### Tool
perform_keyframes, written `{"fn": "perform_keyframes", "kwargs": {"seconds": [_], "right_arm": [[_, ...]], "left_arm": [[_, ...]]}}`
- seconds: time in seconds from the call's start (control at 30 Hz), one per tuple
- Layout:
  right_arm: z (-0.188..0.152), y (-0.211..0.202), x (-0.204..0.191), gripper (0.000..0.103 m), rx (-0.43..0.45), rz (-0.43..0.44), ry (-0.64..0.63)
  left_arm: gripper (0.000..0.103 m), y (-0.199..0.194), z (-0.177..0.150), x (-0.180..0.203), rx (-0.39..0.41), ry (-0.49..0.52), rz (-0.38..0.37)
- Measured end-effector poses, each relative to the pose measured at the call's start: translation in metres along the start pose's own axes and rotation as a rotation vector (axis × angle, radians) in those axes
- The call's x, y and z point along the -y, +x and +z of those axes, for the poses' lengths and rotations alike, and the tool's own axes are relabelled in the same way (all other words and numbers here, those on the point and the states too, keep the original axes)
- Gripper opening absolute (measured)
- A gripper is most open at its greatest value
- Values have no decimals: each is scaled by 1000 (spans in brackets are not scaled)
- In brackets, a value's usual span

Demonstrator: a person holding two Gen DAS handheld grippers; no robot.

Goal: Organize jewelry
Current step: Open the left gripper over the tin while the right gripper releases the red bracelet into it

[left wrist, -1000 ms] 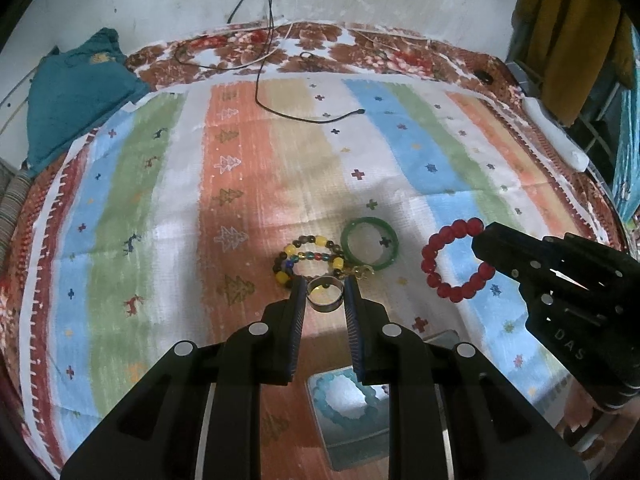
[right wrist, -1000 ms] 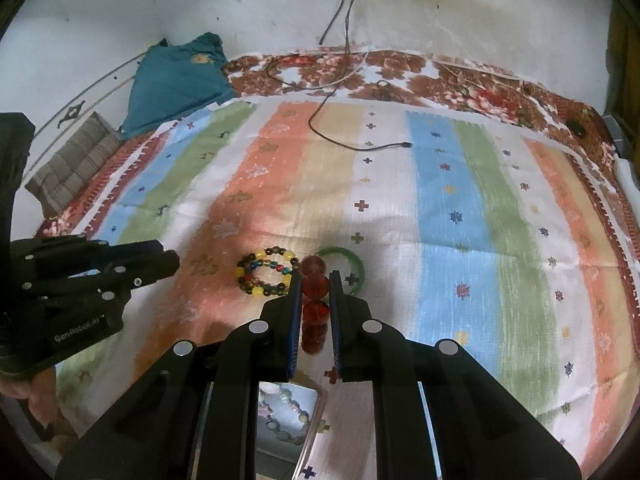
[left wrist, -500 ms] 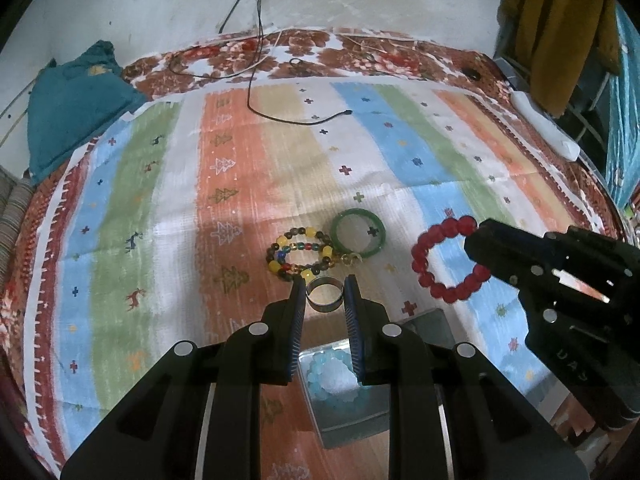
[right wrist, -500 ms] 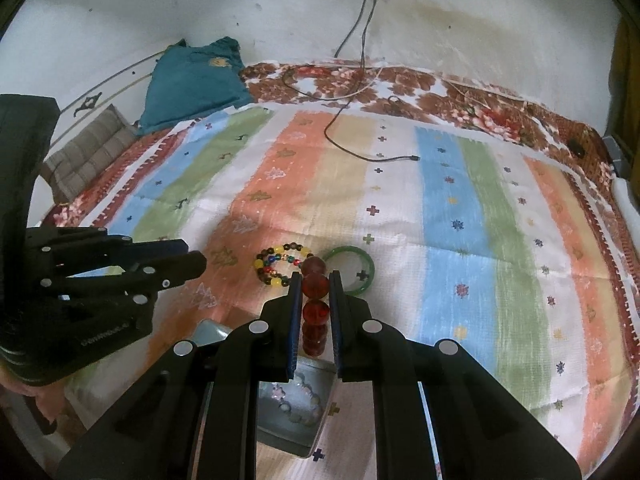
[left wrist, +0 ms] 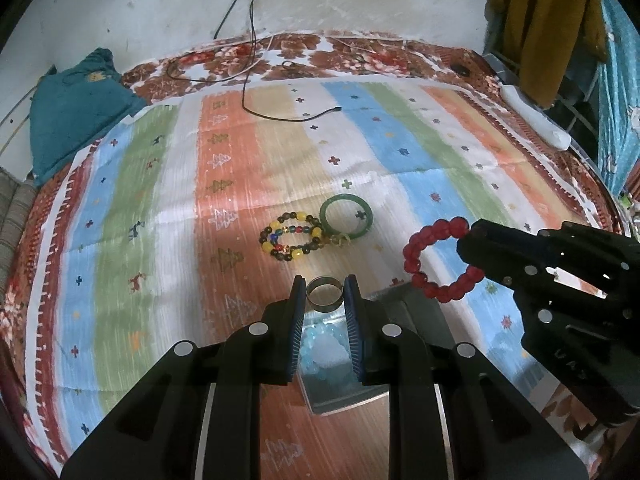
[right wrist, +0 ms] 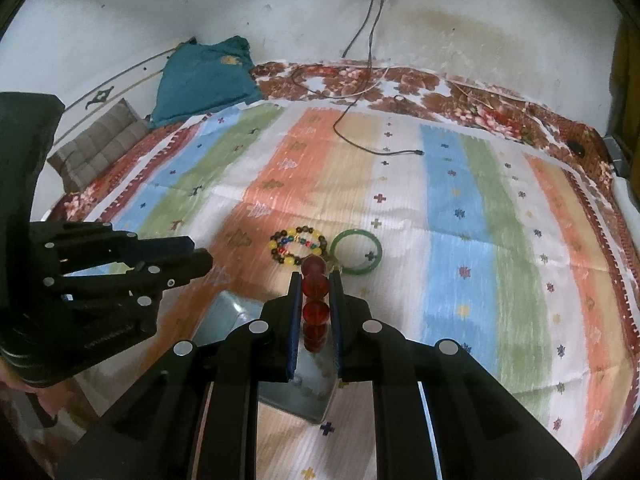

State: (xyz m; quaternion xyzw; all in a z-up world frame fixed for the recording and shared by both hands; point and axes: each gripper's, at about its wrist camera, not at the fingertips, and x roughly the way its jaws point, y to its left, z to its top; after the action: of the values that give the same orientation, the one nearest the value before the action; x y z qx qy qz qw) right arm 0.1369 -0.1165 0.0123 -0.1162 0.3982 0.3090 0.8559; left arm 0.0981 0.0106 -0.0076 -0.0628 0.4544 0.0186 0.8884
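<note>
Silver metal sits pinched between my left gripper's [left wrist: 325,294] fingers: a plain band ring [left wrist: 325,299], held upright with its opening facing the camera, the jaws closed down to its width. Directly below those fingers lies a grey box [left wrist: 416,312] with a pale blue bead bracelet [left wrist: 322,350] inside it, resting on the striped cloth [left wrist: 168,240]. My right gripper [right wrist: 315,292] is likewise nearly closed, clamped on a red bead bracelet [right wrist: 316,280]; from the left wrist view that bracelet [left wrist: 434,258] hangs as an open loop off the right gripper's [left wrist: 468,252] tips, above the cloth and just right of the box. From the right wrist view the same box [right wrist: 228,312] shows under and left of my fingers, with the left gripper [right wrist: 196,260] beside it. Further out on the cloth lie a multicoloured bead bracelet [left wrist: 290,237] and a green bangle [left wrist: 346,217], just beside each other. Beyond them a black cable [left wrist: 288,118] trails across the cloth, and a teal garment [left wrist: 76,108] lies by the wall
</note>
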Motion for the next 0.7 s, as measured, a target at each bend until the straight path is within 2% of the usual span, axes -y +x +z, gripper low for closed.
{"fn": "perform_keyframes", "kwargs": {"seconds": [0.4, 0.7], "right_arm": [[-15, -2, -3, 14, -36, 1, 10], [-13, 3, 17, 18, -66, -31, 94]], "left_arm": [[20, -10, -19, 8, -4, 8, -18], [29, -10, -16, -4, -2, -43, 5]]}}
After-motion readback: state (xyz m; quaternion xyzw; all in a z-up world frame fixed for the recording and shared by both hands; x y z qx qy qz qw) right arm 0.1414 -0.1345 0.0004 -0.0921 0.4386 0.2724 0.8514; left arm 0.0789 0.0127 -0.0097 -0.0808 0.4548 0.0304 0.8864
